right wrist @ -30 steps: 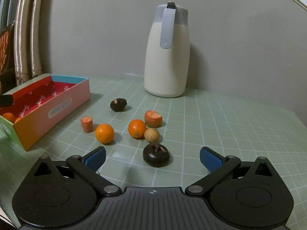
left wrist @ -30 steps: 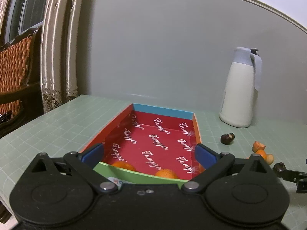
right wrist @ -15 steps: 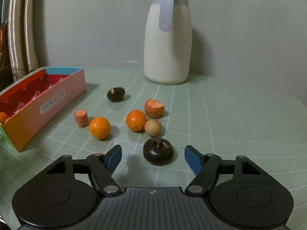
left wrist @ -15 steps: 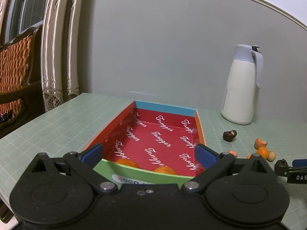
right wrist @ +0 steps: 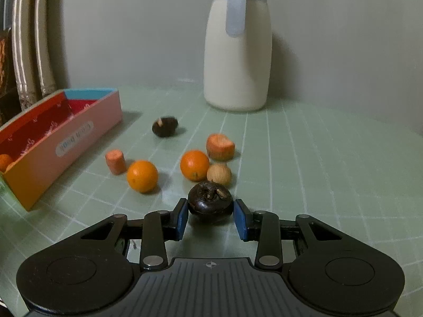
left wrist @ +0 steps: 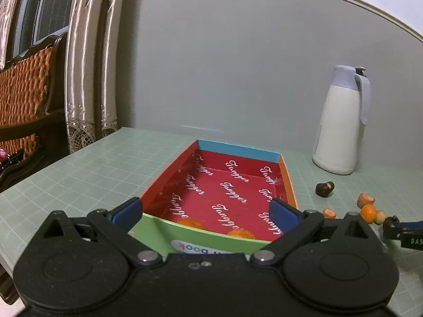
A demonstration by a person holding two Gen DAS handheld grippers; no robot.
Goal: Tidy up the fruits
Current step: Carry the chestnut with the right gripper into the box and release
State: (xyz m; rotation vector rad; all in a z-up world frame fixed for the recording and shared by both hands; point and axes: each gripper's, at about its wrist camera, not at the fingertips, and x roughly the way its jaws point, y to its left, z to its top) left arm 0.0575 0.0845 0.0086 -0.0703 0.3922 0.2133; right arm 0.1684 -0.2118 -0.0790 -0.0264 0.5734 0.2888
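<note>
On the left, the left gripper [left wrist: 205, 210] hangs spread wide over the red-lined cardboard box [left wrist: 239, 150] holding two oranges, while the right gripper [right wrist: 210, 218] clamps the dark round mangosteen-like fruit [right wrist: 210, 202] on the green gridded mat [right wrist: 317, 163], so the next move is likely lifting it leftward to the box.

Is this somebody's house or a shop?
Probably a house, a dining or living room: a carved chair by curtains, and a jug on a table with a green mat.
</note>
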